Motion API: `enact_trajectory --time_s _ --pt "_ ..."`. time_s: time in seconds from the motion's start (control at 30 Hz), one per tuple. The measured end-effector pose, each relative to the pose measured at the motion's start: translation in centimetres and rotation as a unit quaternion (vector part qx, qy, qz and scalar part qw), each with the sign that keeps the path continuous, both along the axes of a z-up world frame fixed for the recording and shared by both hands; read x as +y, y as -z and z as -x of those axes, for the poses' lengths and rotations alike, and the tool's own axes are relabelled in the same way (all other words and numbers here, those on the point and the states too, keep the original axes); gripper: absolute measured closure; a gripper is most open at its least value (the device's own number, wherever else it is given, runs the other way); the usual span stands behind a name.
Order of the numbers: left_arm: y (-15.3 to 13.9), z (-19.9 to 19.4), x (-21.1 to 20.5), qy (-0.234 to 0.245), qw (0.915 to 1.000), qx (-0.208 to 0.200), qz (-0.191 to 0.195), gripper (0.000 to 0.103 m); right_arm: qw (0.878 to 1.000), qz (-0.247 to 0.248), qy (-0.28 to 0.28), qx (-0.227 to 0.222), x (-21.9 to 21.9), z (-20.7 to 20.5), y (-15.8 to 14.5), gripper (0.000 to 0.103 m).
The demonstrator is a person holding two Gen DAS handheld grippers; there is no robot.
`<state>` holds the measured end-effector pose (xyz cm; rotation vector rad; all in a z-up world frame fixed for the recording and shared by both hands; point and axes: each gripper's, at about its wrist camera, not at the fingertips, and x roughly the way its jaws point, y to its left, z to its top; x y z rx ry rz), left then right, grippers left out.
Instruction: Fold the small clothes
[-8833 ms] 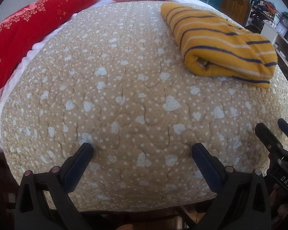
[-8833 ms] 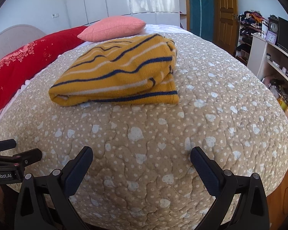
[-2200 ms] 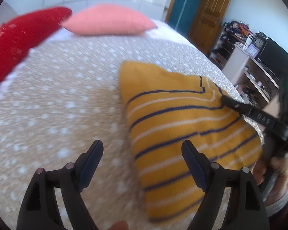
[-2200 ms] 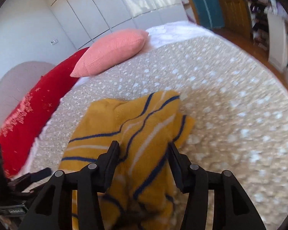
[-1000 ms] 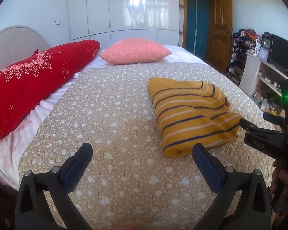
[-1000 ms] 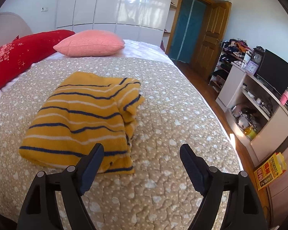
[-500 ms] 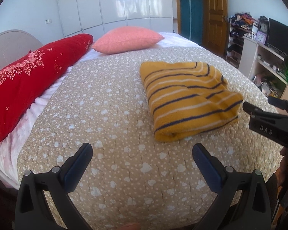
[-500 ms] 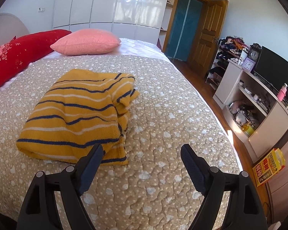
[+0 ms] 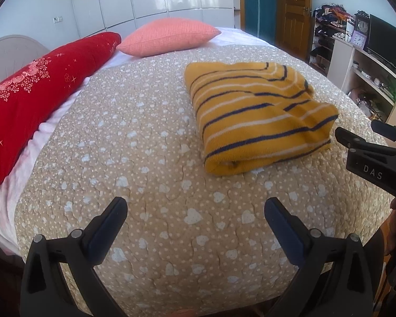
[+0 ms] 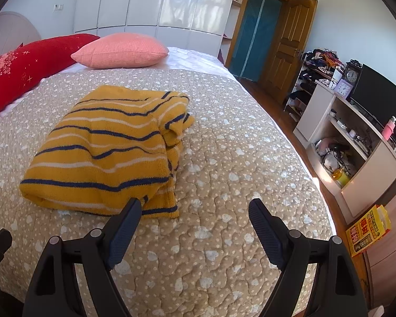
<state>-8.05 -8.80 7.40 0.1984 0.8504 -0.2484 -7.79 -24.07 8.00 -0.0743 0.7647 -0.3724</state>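
1. So, from my end: the mustard-yellow knit sweater with navy and white stripes is folded into a chunky rectangle and lying on the beige quilted bedspread with white hearts and dots, nearer the foot of the bed and over toward the side where the furniture stands.
2. My left gripper has its black fingers spread wide with nothing between them, just bare quilt. It's hovering over the foot end, well short of the sweater.
3. My right gripper is spread wide too and holding nothing. In its own view the left fingertip overlaps the sweater's near corner, but I can't tell if it actually touches the knit.
4. In the left view the right gripper pokes in from the right edge, tips just beside the sweater's near edge.
5. Fold looks a bit loose on the right side: a striped flap sticks out by the corner.
6. Up at the head: a long red cushion with a sparkly floral pattern and a coral-pink textured pillow.
7. Beside the bed there's a white shelf unit with a dark TV screen on top.
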Motion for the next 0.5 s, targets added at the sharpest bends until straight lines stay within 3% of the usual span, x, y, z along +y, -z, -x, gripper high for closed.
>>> enact_trajectory --time_s 0.5 --pt "1.7 -0.7 0.1 -0.001 0.9995 0.032 0.01 0.0 1.0 -0.006 -0.006 0.014 0.4 -0.1 1.1 0.016"
